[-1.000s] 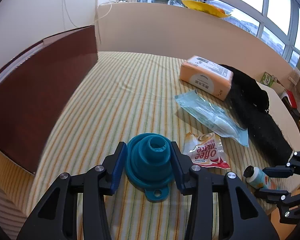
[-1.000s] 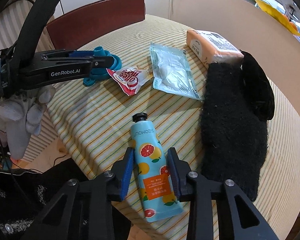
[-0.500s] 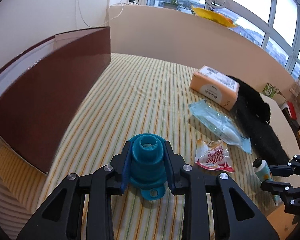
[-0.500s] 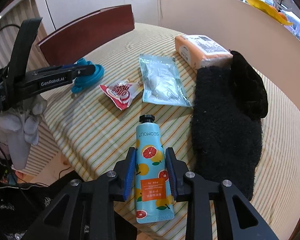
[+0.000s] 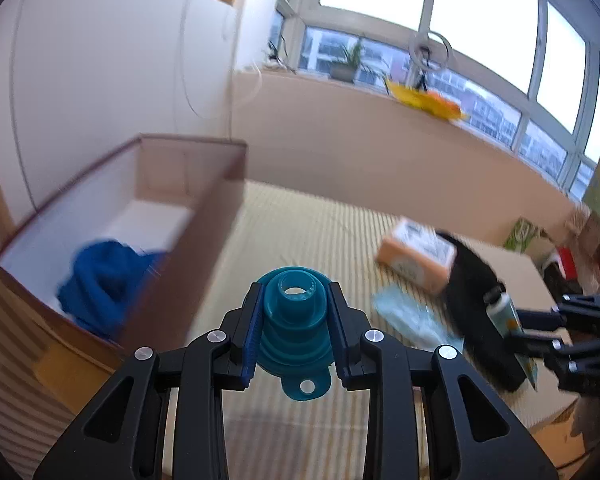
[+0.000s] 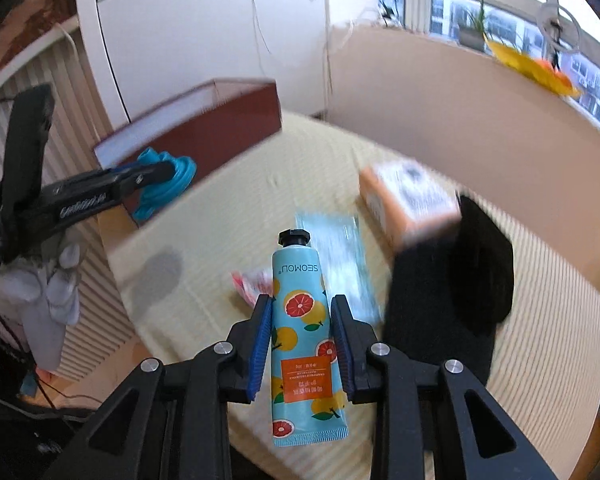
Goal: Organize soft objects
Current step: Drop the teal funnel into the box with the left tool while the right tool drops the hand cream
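My left gripper (image 5: 294, 326) is shut on a teal collapsible funnel (image 5: 294, 320) and holds it in the air above the striped table, near the open brown box (image 5: 204, 240). The funnel also shows in the right wrist view (image 6: 168, 184). My right gripper (image 6: 302, 336) is shut on a blue hand cream tube with orange fruit print (image 6: 302, 332), lifted above the table. The tube also shows in the left wrist view (image 5: 508, 316). A blue cloth (image 5: 104, 284) lies inside the box.
On the table lie an orange tissue pack (image 6: 404, 200), a clear plastic packet (image 6: 340, 256), a red-white sachet (image 6: 252, 284) and a black fuzzy sock (image 6: 452, 292). The box (image 6: 204, 128) stands at the table's left edge. A low wall runs behind.
Both grippers have lifted their objects off the table. The left gripper rose toward the box, so its inside and the blue cloth now show. The tube left the table.
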{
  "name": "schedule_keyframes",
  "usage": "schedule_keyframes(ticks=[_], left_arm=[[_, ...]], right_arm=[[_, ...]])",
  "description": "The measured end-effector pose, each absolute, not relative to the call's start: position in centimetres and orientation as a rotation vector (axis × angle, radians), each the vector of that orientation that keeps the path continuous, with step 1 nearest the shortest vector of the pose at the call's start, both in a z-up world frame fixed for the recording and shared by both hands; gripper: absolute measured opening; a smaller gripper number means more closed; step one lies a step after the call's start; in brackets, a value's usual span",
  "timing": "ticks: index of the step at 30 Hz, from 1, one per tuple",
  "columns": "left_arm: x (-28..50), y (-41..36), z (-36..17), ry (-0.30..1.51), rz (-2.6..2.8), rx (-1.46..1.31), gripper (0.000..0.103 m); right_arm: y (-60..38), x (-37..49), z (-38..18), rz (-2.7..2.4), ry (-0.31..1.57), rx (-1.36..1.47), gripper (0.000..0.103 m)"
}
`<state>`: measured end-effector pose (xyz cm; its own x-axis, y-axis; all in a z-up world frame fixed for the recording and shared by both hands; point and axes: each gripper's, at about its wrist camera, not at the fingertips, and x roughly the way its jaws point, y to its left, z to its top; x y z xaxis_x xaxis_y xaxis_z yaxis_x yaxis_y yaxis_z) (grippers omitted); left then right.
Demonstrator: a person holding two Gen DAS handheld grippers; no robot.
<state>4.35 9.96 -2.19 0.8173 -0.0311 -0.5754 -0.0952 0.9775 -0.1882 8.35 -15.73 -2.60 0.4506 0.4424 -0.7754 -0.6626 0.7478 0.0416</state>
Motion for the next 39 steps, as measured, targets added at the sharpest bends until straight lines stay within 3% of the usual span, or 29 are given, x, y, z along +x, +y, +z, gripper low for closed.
schedule_keyframes(ticks=[9,15,23,35,37,38,39], left_arm=[[4.1,17.9,1.3,0.544,0.188,-0.229,0.029],[5.4,21.8,0.8,0.561,0.249,-0.264,0.029],[7.3,23.9,0.3,0.575,0.294,-0.260,0.029],[8.6,24.4,-1.3,0.619,0.300,-0.255,0.029],[8.7,24.4,-1.2,0.619,0.303,-0.255,0.034],[8.6,24.5,-1.2,0.615,0.305,-0.258,0.035],[8.5,24.5,-1.1,0.617,0.304,-0.259,0.043]], right_arm=[[-5.9,13.7,4.7,0.830,0.750,-0.261,0.027],[1.7,16.6,6.5,0.918,0.758,-0.240,0.027],[11.0,19.3,4.3,0.958,0.799,-0.312,0.027],[15.7,22.9,-0.3,0.938,0.935,-0.287,0.027],[16.0,23.2,-0.6,0.941,0.948,-0.279,0.028],[16.1,23.4,-0.7,0.935,0.947,-0.272,0.030],[16.0,23.4,-0.6,0.933,0.945,-0.265,0.041]])
